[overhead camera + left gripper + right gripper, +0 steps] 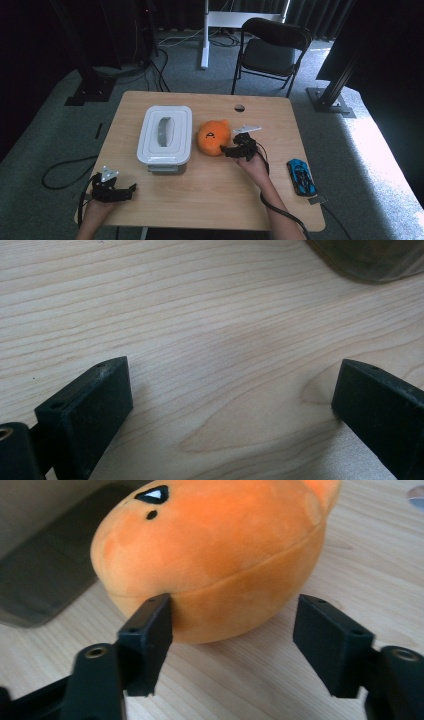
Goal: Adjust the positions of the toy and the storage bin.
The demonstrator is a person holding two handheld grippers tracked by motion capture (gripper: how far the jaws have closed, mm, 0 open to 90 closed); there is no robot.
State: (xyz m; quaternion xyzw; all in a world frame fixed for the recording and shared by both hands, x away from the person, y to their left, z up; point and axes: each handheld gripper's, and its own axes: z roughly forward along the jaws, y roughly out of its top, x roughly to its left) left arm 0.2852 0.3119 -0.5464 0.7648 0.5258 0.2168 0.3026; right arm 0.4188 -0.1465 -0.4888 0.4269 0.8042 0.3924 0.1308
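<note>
Black claws, trailing black cables

A black folding chair stands on grey carpet behind the wooden table; left of the chair rises a white desk leg, with dark curtains behind.

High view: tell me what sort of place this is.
Probably a lab or studio set up for recording, not a home: a small wooden table stands on grey carpet, black frame posts and dark curtains surround it, cables trail across the floor, and a folding chair waits behind.
</note>
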